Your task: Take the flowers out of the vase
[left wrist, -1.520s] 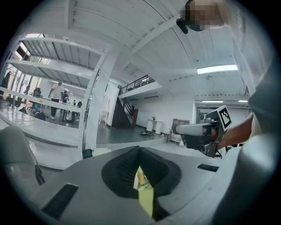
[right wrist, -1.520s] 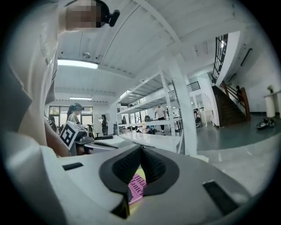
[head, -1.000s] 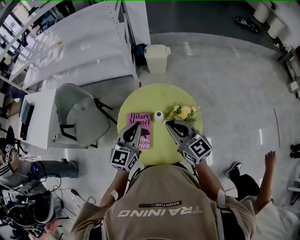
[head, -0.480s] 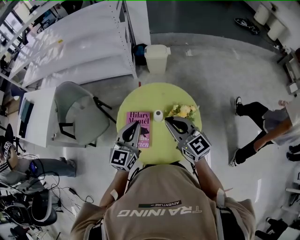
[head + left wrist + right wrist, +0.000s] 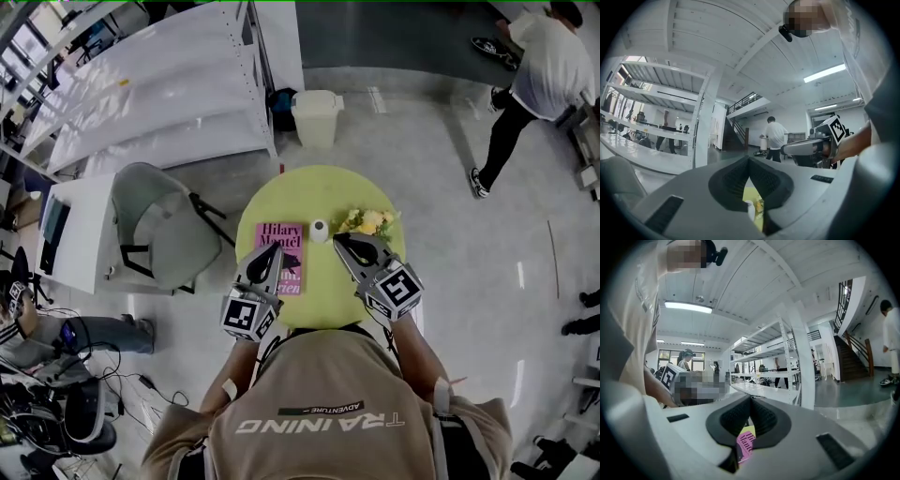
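A bunch of yellow flowers [image 5: 367,222] sits on the round yellow-green table [image 5: 319,192], just right of a small white vase [image 5: 319,231]; I cannot tell whether the stems are in it. My left gripper [image 5: 273,253] hovers shut and empty over a pink book [image 5: 284,236]. My right gripper [image 5: 341,244] is shut and empty, with its tip just in front of the flowers. In the left gripper view the shut left gripper [image 5: 749,161] frames the vase [image 5: 750,209] and the flowers [image 5: 760,205]. Below the shut right gripper [image 5: 751,400] in its own view shows the book [image 5: 746,442].
A grey chair [image 5: 159,234] stands left of the table and a white bin [image 5: 314,114] behind it. White shelving [image 5: 159,84] fills the far left. A person [image 5: 539,66] walks at the upper right. Cables and gear lie at the lower left.
Both grippers have stayed almost where they were. A person in the background has walked from the lower right to the upper right of the head view.
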Motion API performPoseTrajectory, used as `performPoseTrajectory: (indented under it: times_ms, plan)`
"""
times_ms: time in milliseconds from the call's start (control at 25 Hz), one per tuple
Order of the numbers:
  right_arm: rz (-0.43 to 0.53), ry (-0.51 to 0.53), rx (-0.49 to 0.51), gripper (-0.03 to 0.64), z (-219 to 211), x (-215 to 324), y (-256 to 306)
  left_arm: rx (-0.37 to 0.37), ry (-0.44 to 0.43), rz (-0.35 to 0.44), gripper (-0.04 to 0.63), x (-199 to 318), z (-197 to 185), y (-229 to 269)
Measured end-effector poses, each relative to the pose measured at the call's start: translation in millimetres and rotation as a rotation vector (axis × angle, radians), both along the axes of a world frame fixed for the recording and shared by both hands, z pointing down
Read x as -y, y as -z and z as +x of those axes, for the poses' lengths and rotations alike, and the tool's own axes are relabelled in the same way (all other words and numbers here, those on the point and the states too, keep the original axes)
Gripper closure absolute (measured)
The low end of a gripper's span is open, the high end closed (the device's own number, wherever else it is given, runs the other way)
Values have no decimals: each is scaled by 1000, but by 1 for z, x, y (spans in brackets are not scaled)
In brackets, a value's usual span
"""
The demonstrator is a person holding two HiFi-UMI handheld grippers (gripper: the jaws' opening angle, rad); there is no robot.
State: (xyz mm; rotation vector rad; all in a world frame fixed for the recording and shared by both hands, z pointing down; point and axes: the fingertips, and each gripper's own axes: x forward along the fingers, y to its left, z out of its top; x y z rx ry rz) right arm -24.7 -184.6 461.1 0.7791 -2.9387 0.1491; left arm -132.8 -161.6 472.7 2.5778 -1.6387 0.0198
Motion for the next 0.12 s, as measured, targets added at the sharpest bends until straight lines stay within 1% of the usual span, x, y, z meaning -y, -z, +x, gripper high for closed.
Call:
performPoseTrajectory:
  times_ms: [120]
  plan:
    - [0,-2,-1,614,0,0,0,-2,6,-6,589,-2,-2,-2]
